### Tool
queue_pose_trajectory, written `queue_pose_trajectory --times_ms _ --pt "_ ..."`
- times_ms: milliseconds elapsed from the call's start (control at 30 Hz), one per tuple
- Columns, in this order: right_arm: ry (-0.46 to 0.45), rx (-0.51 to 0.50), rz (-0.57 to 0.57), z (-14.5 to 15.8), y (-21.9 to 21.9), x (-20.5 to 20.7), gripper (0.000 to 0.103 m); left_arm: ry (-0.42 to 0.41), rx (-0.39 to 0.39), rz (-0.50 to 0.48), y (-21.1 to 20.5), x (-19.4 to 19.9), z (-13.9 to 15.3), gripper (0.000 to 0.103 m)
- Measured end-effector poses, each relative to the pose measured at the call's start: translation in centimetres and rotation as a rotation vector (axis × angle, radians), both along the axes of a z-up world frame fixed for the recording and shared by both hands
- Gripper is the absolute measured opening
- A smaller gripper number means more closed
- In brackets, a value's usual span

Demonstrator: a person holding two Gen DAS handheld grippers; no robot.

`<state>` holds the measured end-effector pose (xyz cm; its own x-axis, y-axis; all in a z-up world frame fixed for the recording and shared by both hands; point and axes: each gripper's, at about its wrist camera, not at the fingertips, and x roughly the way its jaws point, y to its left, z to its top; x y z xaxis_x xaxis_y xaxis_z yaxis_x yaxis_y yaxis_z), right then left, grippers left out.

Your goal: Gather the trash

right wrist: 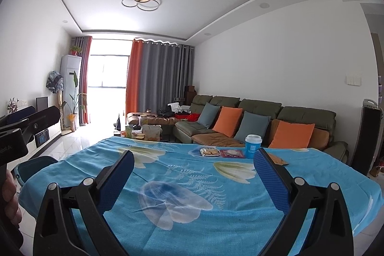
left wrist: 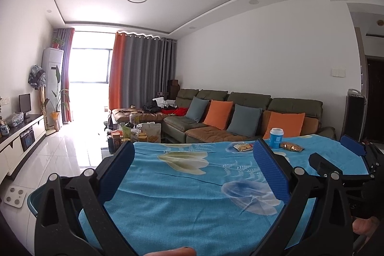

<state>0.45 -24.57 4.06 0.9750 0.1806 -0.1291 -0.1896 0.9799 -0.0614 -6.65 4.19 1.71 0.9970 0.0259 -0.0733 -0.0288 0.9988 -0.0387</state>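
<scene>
Am holding left gripper [left wrist: 194, 169] and right gripper [right wrist: 194, 174] over table [right wrist: 168, 227], textured blue pads spread wide, gripping nothing. Trash is sitting along far edge of soft floral cloth: cylindrical paper cup [right wrist: 252, 146], clear cracker pack [right wrist: 210, 151], flat red wrapper [right wrist: 231, 153], crinkled gold packet [left wrist: 292, 147]. Rounded teal bin [right wrist: 33, 168] is waiting off left edge.

Both black two-finger grippers with blue ribbed pads, the left gripper [left wrist: 194, 162] and the right gripper [right wrist: 194, 170], fill the lower frame with jaws spread wide, seemingly gripping nothing.
</scene>
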Motion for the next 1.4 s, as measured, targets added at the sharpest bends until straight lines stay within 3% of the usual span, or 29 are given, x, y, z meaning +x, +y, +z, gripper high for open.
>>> queue_pose_trajectory --times_ms 1400 --pt "0.036 0.002 0.003 -0.2 -0.5 1.0 0.096 0.050 -0.006 -0.019 0.0 0.8 -0.9 0.097"
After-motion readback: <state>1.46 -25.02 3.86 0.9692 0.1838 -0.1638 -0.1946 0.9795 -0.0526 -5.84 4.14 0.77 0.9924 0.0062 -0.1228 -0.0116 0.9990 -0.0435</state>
